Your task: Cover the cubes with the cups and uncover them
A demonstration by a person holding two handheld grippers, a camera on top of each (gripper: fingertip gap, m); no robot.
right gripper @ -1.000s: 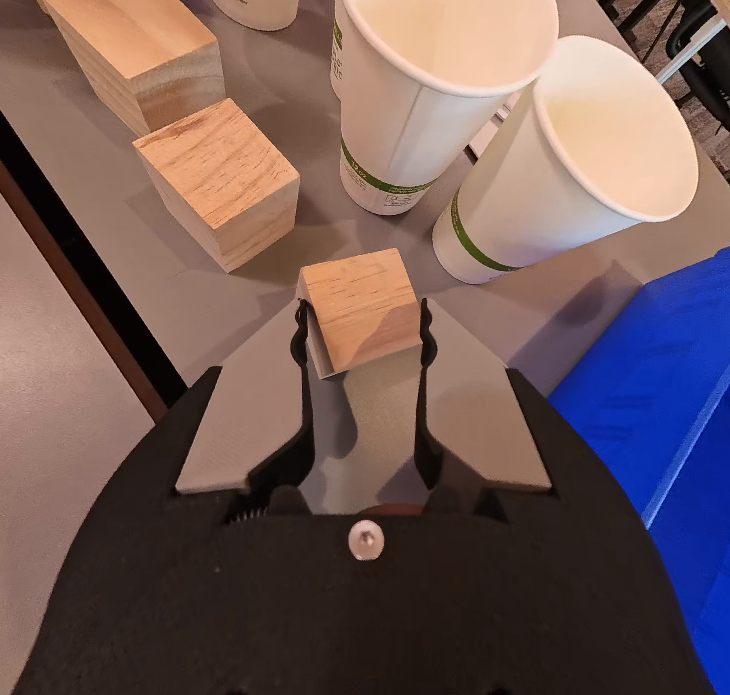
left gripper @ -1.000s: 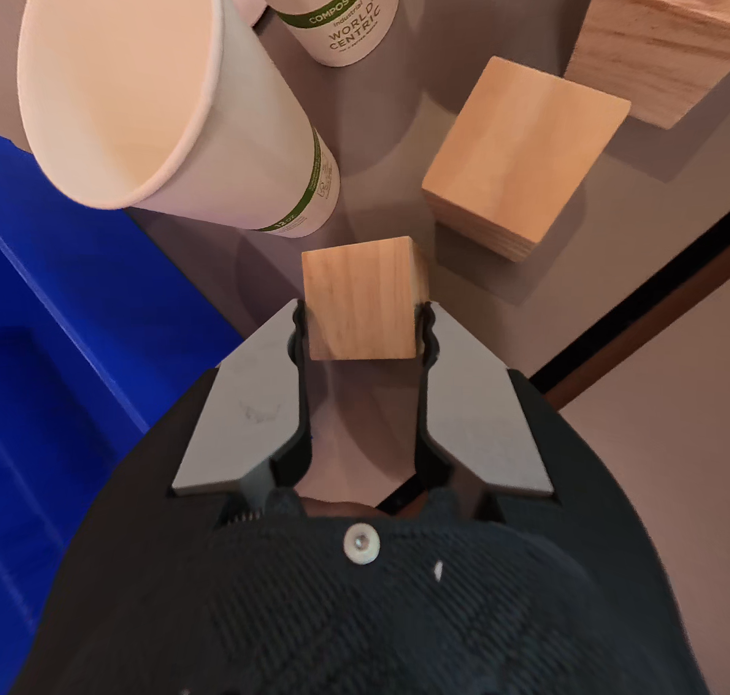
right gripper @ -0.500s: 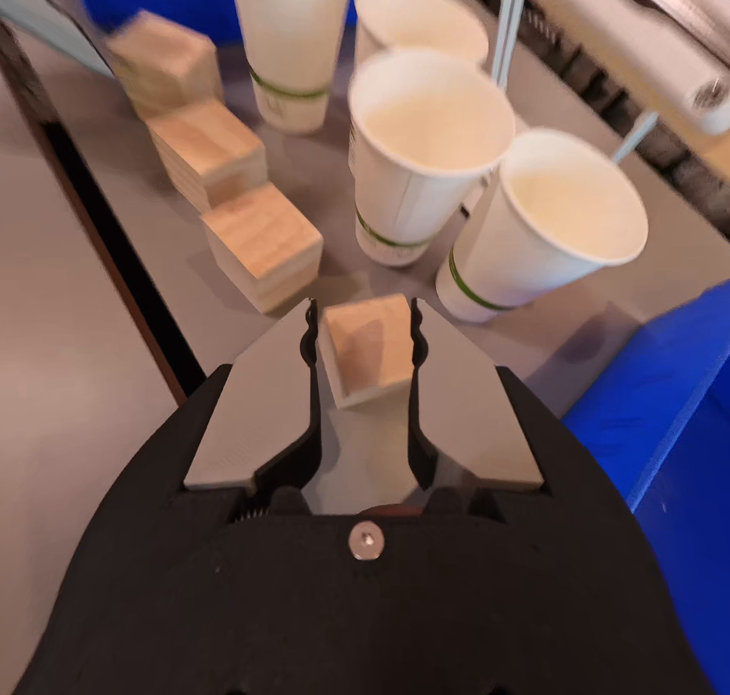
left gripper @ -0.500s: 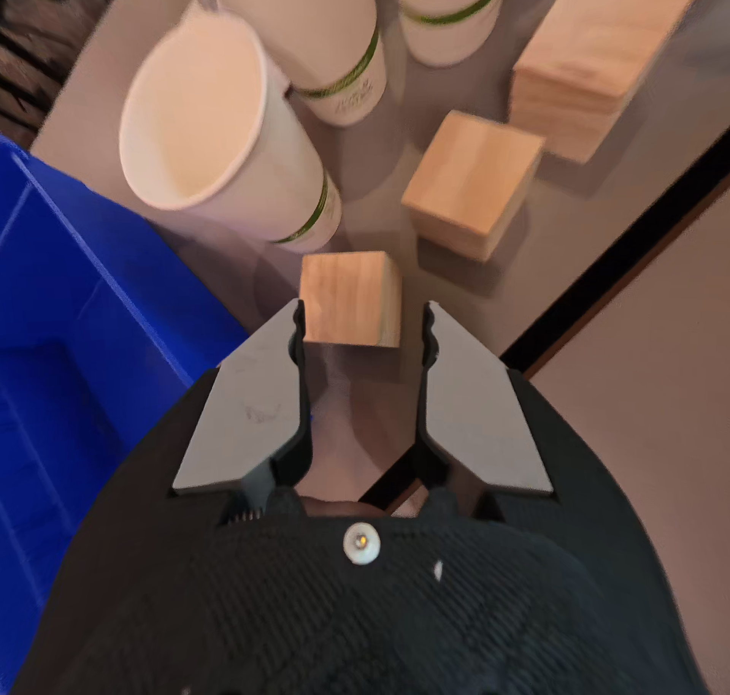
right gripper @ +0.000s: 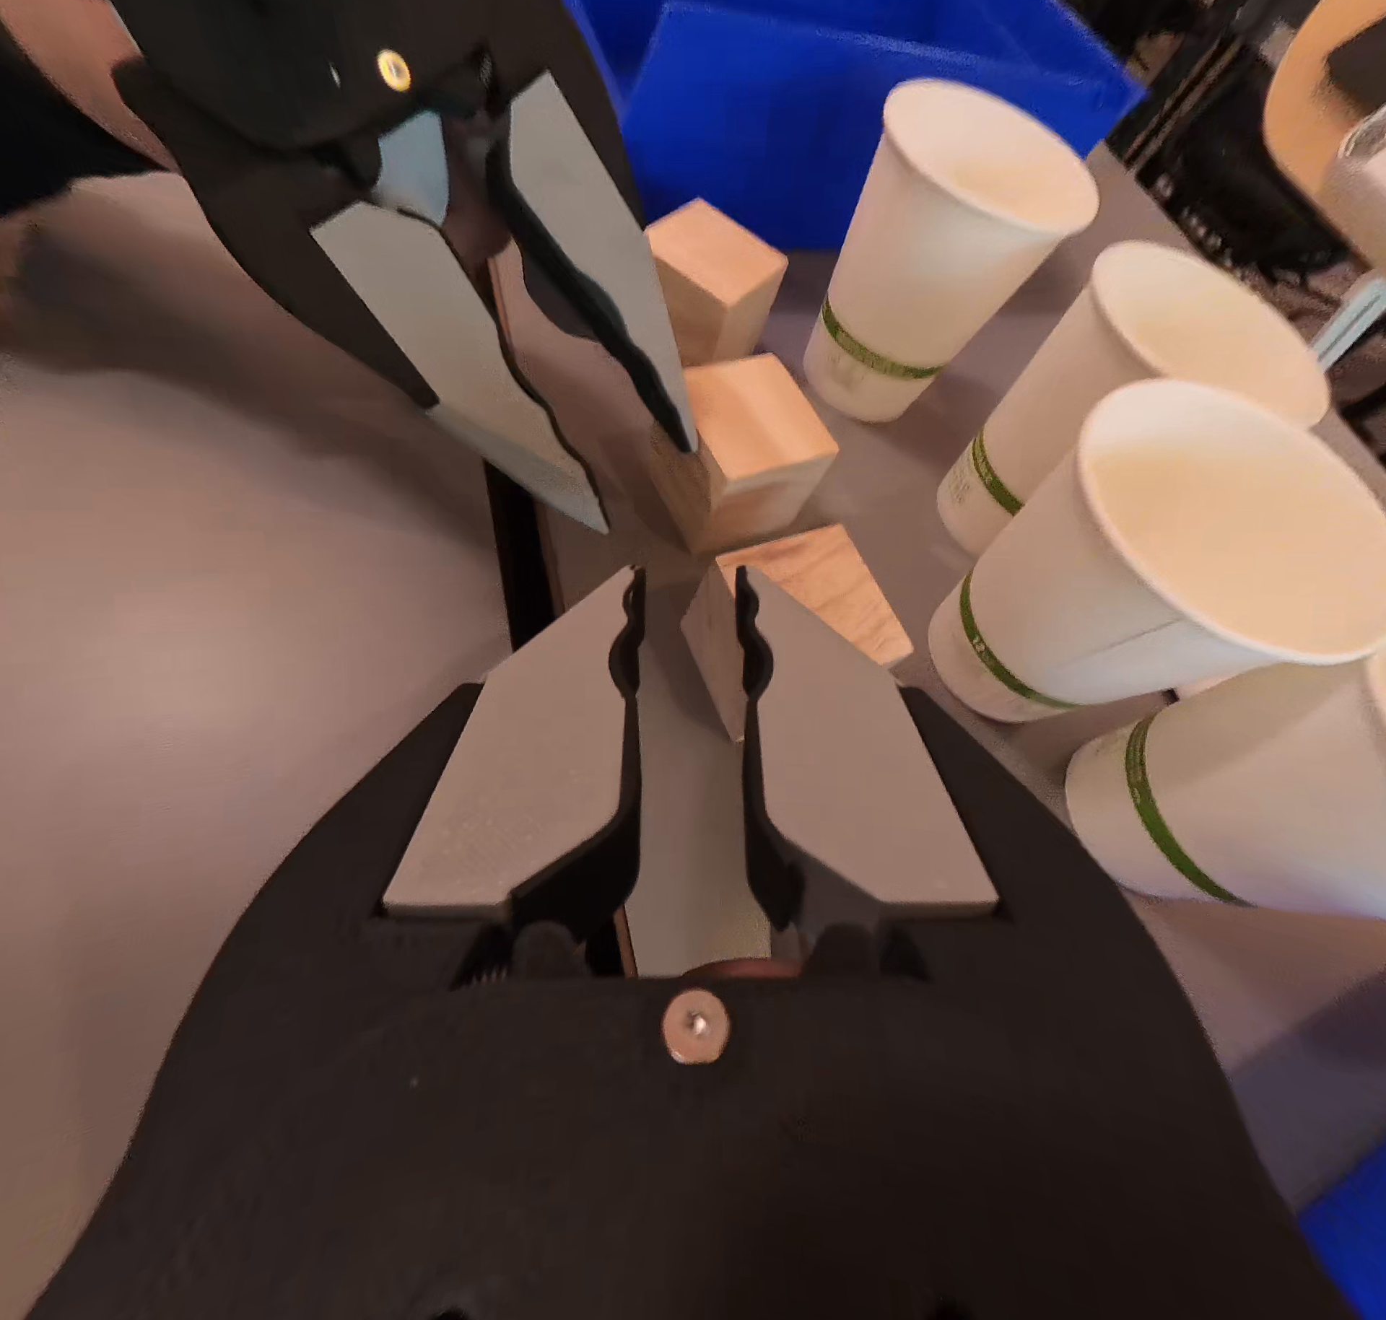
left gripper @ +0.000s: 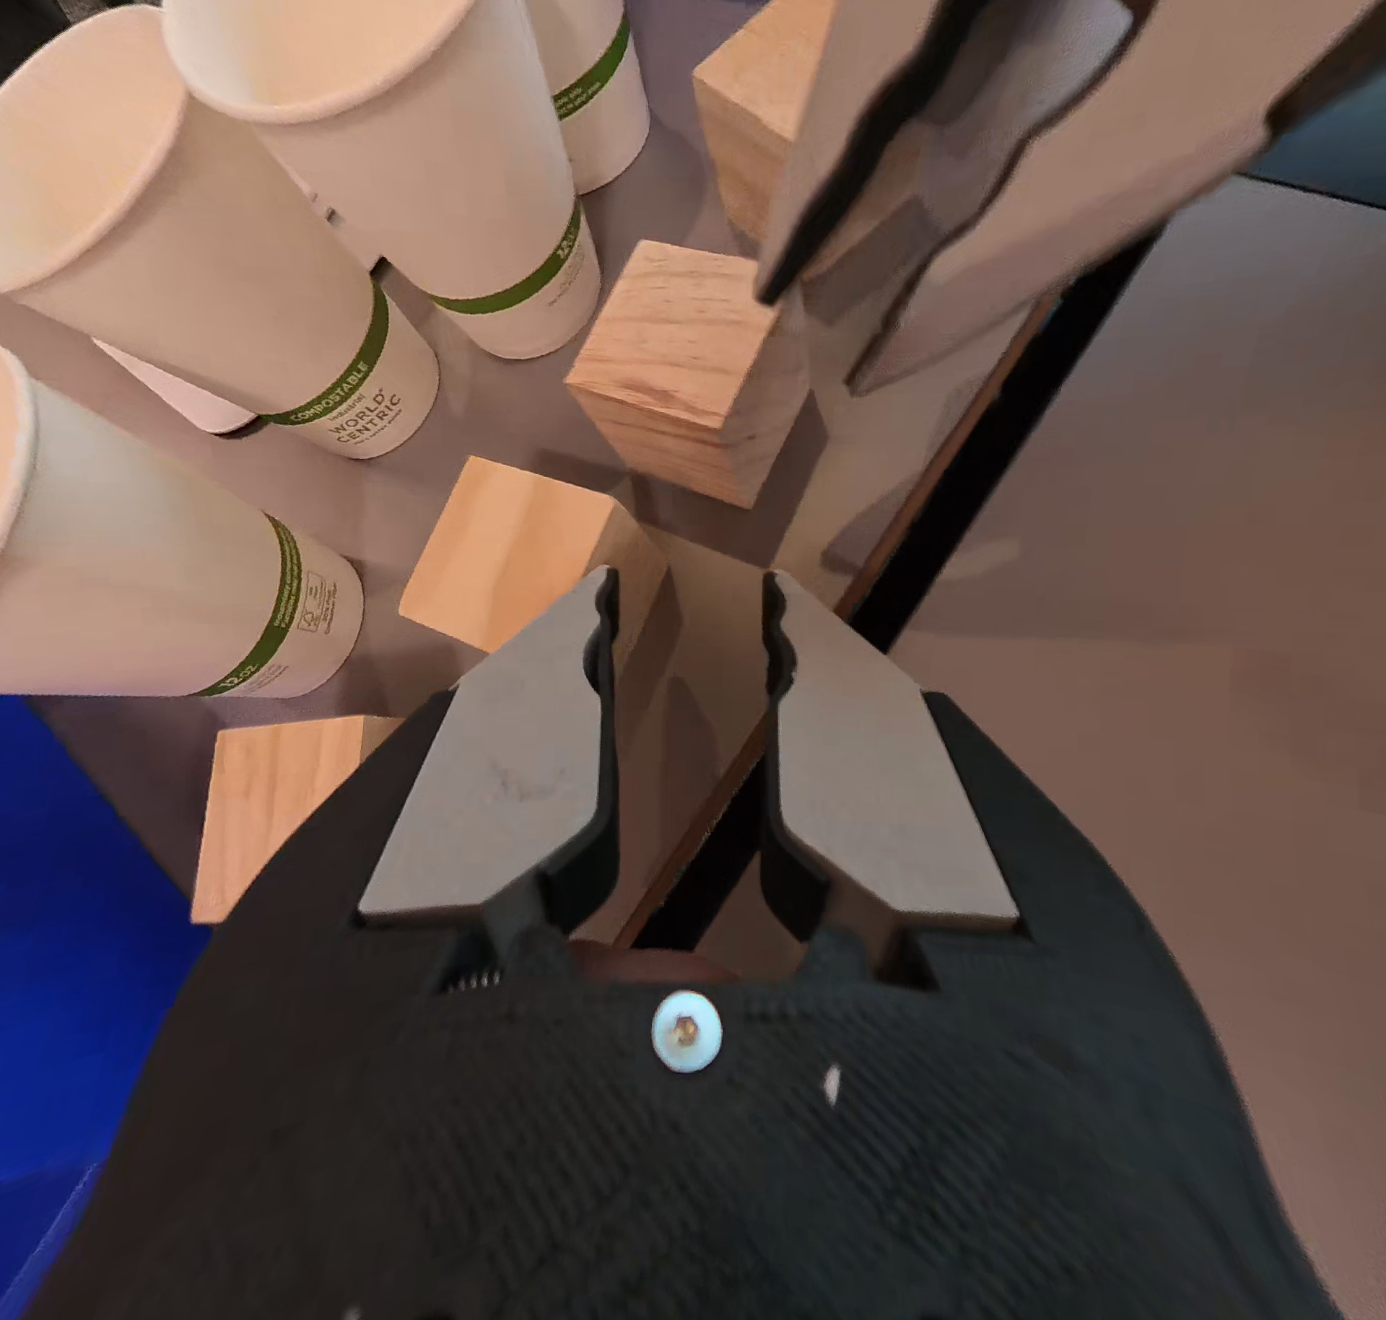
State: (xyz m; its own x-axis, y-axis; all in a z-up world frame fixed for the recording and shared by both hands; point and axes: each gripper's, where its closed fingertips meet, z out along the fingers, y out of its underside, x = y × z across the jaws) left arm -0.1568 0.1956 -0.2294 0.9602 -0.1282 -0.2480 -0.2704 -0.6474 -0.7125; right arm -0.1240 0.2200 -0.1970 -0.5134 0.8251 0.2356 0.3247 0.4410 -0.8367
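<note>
Wooden cubes and paper cups crowd the table; its front edge lies open.

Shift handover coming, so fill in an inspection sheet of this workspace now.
Surface: grey table, bare between the items.
Job's things: four wooden cubes in a row along the table's edge, all uncovered; at least four paper cups upright, mouths up, beside them.
Clutter: blue bin past the end of the cube row.
Grippers: left gripper open and empty over the table's edge; right gripper open, holding nothing, tips facing the left one over the cubes.
Cables: nothing seen.
Surroundings: plain floor beside the table; dark furniture blurred beyond the cups.
</note>
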